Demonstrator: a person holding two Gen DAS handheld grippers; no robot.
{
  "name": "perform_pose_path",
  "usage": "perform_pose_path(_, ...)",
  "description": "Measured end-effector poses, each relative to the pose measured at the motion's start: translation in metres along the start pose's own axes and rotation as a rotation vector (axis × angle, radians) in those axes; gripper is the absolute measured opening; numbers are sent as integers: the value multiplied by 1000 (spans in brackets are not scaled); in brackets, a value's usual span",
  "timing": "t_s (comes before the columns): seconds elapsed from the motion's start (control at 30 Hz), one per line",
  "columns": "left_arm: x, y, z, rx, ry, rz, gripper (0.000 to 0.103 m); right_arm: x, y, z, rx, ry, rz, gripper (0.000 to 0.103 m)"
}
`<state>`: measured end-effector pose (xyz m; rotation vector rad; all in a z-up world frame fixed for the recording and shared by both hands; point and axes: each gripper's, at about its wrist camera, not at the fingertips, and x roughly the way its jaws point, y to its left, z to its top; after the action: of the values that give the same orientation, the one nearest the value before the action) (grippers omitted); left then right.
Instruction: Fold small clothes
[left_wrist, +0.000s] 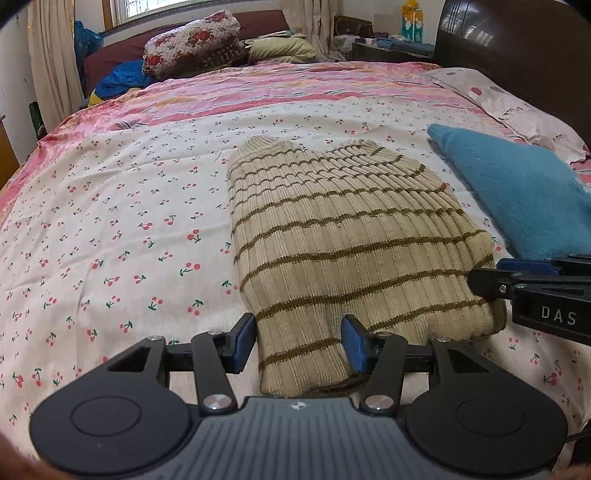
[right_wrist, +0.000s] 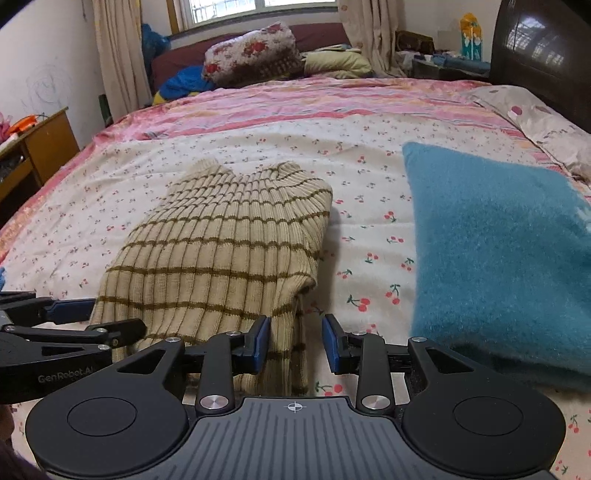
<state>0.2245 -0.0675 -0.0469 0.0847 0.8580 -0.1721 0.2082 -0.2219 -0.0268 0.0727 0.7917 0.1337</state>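
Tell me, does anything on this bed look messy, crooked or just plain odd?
Nothing looks damaged or spilled. The striped sweater lies folded on the cherry-print sheet, with its far edge bumpy rather than straight. A folded blue cloth sits apart on its right. Both grippers, left and right, straddle the sweater's near edge.

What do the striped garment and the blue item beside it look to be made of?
Striped garment: ribbed knit, likely cotton or wool blend, matte; vertical ribs and woven-in brown stripes show. Blue item: fuzzy, fleece-like or brushed wool fabric; soft napped surface, no visible weave.
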Motion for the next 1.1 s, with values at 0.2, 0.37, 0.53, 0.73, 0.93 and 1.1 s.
perform_pose_path(0.2,-6,0,-5,-1,8,-5,57,-10,5,-4,-15,-5,1,31)
perform_pose_path(0.37,-8,-1,-10,-2,20,-7,57,-12,8,-7,-23,14,-4,31)
perform_pose_path(0.53,-10,-1,-16,-6,41,-12,57,-19,12,-10,-25,18,10,32)
perform_pose_path(0.73,-17,-2,-26,-14,50,-14,58,-26,18,-17,-39,27,13,36)
perform_pose_path(0.93,-24,-1,-38,-48,66,-22,58,-33,21,-31,-35,47,17,36)
perform_pose_path(1.1,-30,-2,-50,-71,73,-28,58,-42,22,-43,-27,58,15,36)
